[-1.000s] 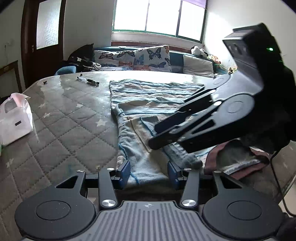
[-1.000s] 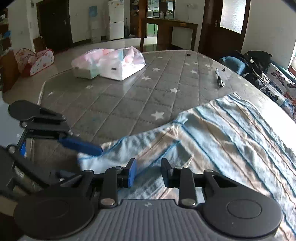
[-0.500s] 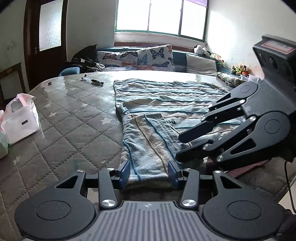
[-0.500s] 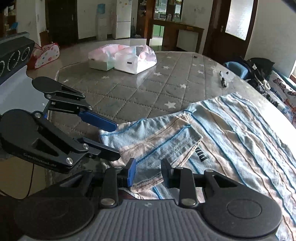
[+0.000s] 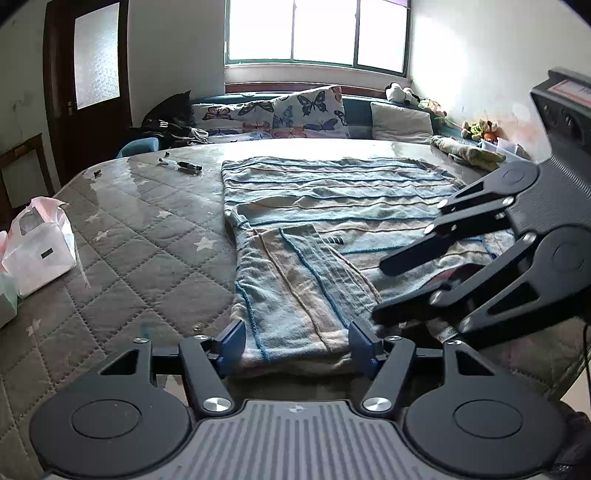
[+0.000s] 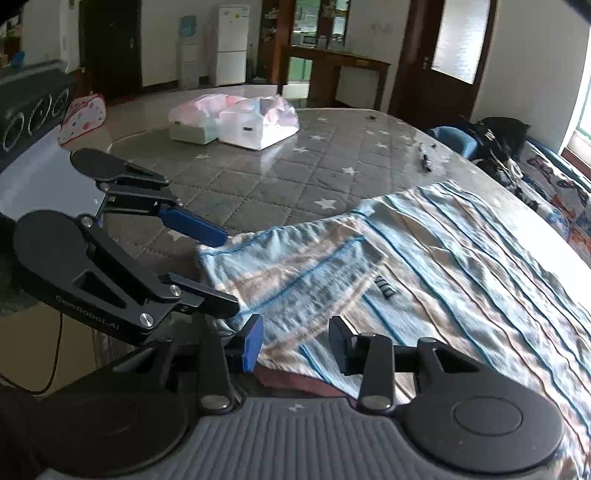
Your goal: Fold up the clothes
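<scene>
A striped blue and beige garment [image 5: 332, 206] lies spread on the tabletop [image 5: 147, 258], which is covered with a grey quilted, star-patterned cloth under a glossy sheet. One part of the garment, a sleeve-like flap [image 5: 295, 288], is folded over onto the body and points toward the near edge of the tabletop.

The left gripper [image 5: 295, 343] has just been opening; its blue pads stand spread on either side of the flap's end, with the cloth lying between them but not pinched. The right gripper [image 6: 295, 341] has also just been opening; its fingers are apart above the near hem of the garment, and the pads do not press on the fabric. Each gripper shows in the other's view: the right one [image 5: 380, 291] sits just right of the flap, the left one [image 6: 225, 269] at the flap's corner.

A dark reddish cloth [image 6: 295, 382] peeks out from under the garment at the near edge. Farther off on the tabletop sit white plastic bags [image 6: 255, 122] and a dark pen-like item [image 5: 184, 166]. Butterfly-print cushions [image 5: 306, 114] line a bench beneath the window [image 5: 317, 33].
</scene>
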`<action>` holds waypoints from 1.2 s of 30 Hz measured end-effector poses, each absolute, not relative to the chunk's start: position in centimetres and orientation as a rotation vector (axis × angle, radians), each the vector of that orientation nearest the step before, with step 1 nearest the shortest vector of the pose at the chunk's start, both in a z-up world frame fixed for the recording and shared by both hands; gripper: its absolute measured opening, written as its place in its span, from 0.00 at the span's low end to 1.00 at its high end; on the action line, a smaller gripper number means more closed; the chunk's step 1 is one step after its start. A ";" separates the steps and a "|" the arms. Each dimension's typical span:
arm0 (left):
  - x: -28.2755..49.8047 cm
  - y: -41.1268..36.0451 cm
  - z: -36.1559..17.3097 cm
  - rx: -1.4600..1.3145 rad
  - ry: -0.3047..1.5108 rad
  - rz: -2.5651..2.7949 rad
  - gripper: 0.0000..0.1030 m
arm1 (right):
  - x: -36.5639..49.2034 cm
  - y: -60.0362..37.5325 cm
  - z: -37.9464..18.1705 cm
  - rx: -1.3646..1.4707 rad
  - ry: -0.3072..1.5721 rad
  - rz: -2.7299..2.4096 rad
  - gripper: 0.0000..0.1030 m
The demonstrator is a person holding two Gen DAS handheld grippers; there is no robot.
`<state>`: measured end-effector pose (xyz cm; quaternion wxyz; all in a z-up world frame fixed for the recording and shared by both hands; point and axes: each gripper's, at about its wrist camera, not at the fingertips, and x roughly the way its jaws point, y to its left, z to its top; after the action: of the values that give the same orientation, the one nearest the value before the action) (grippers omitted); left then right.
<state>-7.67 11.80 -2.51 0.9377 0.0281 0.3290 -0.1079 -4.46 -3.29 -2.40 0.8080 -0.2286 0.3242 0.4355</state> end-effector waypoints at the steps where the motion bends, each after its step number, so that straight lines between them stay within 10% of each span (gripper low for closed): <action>1: -7.7 11.7 -2.5 0.061 0.673 -0.220 0.66 | -4.5 -3.7 -2.2 -0.476 0.692 0.920 0.44; 19: -7.6 10.5 -1.7 0.106 0.638 -0.220 0.88 | -4.0 -18.2 -2.4 -0.182 0.742 0.483 0.63; 36: -7.4 9.2 -1.0 0.171 0.634 -0.287 0.89 | 2.9 -21.3 -4.3 -0.153 0.770 0.372 0.63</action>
<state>-7.42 9.19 -0.97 0.9365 0.0835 0.3101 -0.1406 2.87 -21.35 -4.31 0.9071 -0.0741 0.3729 0.1804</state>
